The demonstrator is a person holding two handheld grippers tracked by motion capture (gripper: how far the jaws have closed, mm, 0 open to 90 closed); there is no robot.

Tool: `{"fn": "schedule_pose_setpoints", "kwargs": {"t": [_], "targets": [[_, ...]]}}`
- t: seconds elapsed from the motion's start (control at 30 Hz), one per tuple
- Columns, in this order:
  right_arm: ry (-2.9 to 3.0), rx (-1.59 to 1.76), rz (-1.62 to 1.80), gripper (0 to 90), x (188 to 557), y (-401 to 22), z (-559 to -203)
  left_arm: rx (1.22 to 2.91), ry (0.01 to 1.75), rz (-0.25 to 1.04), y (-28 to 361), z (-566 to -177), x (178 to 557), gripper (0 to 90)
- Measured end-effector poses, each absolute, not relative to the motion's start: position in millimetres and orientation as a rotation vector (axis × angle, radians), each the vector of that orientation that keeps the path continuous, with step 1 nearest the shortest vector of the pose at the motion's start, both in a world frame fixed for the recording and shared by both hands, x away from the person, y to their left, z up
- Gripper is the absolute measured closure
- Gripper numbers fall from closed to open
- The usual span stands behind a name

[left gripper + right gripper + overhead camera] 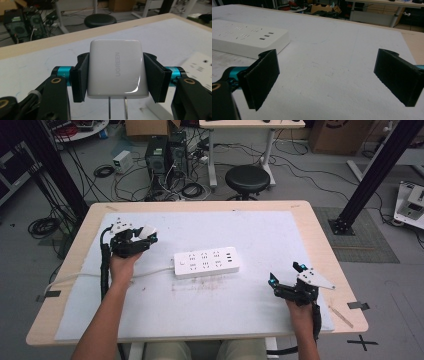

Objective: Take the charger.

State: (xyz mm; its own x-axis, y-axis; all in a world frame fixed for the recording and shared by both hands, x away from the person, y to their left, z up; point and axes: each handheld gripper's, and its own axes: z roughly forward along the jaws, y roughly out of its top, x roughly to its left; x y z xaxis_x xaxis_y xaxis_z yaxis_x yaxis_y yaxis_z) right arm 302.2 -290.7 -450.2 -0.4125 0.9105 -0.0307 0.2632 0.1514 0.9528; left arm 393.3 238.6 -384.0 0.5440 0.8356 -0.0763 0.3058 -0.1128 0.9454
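Left tool (115, 75) clamps the white charger (115, 68) between its pads; right tool (327, 77) gapes wide, holding nothing.

- The brand "UGREEN" is read in pale grey capitals on the broad face of the white charger (116, 68) in the left gripper view; the letters are seen running lengthwise along the face, turned on their side, near its right edge.
- A black cross is seen marked in tape on the floor (362, 342) by the near right corner of the surface in the high view.
- No lettering can be made out on the white power strip (206, 262); no other print can be read.
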Motion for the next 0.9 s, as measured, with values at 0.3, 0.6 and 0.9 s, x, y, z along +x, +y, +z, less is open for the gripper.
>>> {"fn": "schedule_pose_setpoints", "kwargs": {"t": [0.3,0.6,0.9], "targets": [[1.805,1.136,1.273,6.3,303.0,-289.4,-449.9,1.616,0.832,0.530,230.6,-385.4,359.4,42.5],[1.817,1.132,1.263,6.3,303.7,-288.5,-449.8,1.590,0.727,0.496,228.1,-388.8,334.8,42.4],[1.823,1.128,1.254,6.2,304.4,-288.1,-449.7,1.602,0.677,0.474,221.5,-389.1,325.1,42.4]]}}
